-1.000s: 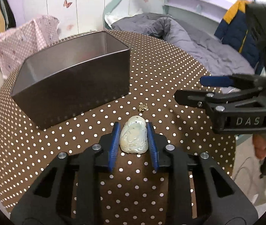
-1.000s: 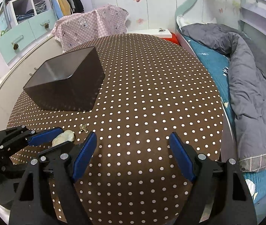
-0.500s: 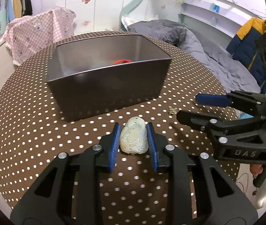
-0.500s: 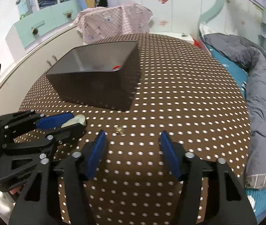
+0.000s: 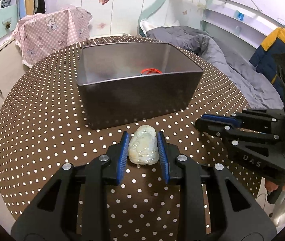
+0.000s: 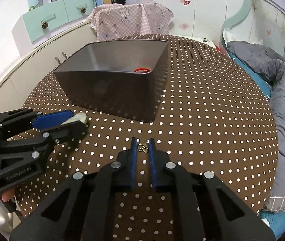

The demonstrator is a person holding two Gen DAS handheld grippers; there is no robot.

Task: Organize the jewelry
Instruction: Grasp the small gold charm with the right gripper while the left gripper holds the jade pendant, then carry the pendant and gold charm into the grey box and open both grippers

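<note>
A: Nearest to us, our left gripper (image 5: 143, 152) has its blue pads pressed on both sides of the pale carved jade pendant (image 5: 143, 147), clamping it just above the dotted tablecloth (image 5: 42, 140).

B: And our right gripper (image 6: 143, 150)?

A: Its jaws are nearly together around the small gold charm (image 6: 143, 147), which sits between the pads at 12 o'clock in the right wrist view. Whether the pads actually touch it, we cannot tell.

B: From that view we see the left gripper (image 6: 62, 124) at 9 o'clock, the pendant (image 6: 78, 118) peeking out from its tip.

A: Farther out, at 12 o'clock from the pendant, stands the dark metal box (image 5: 140, 92), open at the top, close to the left gripper's tips.

B: Inside it, near the right-hand wall, lies a red cord (image 5: 151, 71).

A: Beyond the table we see a pink bear-print cloth (image 5: 52, 32) at 11 o'clock and a grey duvet (image 5: 212, 46) at 1 o'clock.
</note>
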